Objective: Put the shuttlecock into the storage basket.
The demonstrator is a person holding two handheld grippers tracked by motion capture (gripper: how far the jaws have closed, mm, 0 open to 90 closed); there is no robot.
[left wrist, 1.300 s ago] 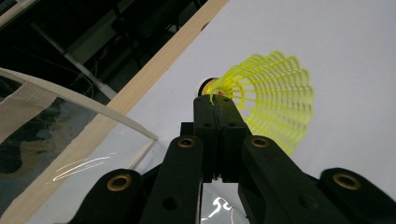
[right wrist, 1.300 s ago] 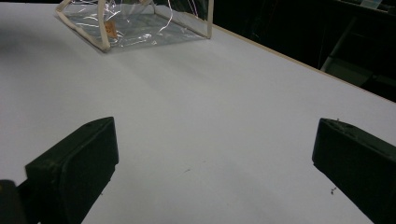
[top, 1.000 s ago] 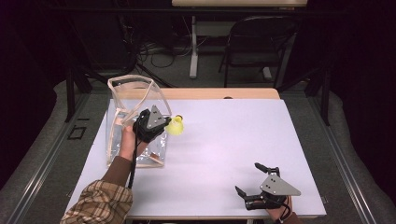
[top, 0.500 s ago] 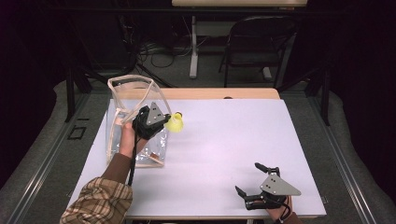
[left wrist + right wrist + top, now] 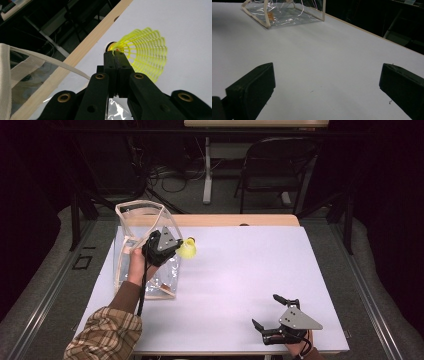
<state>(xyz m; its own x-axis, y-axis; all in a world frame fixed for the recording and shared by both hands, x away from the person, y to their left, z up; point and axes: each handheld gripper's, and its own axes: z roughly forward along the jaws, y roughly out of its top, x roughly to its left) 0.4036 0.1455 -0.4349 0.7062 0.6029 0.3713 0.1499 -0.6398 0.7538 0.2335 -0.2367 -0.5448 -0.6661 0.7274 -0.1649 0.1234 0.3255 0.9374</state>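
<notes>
My left gripper (image 5: pixel 176 248), clamped on the yellow shuttlecock (image 5: pixel 187 249), has drifted slightly back toward the clear bag (image 5: pixel 131 227) beside it. I judge the drop comes next. My right gripper (image 5: pixel 274 315) idles wide open.

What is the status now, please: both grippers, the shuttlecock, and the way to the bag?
Left gripper shut on yellow shuttlecock, beside clear bag. Right gripper open, empty, near table's front edge. Nothing in the way.

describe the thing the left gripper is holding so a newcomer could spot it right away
Start at the white table and go to its back left corner, where a clear plastic bag with cream trim stands. Just right of the bag, the left gripper is shut on a shuttlecock. Its bright yellow mesh skirt and white tip are the sole vivid colour there.
</notes>
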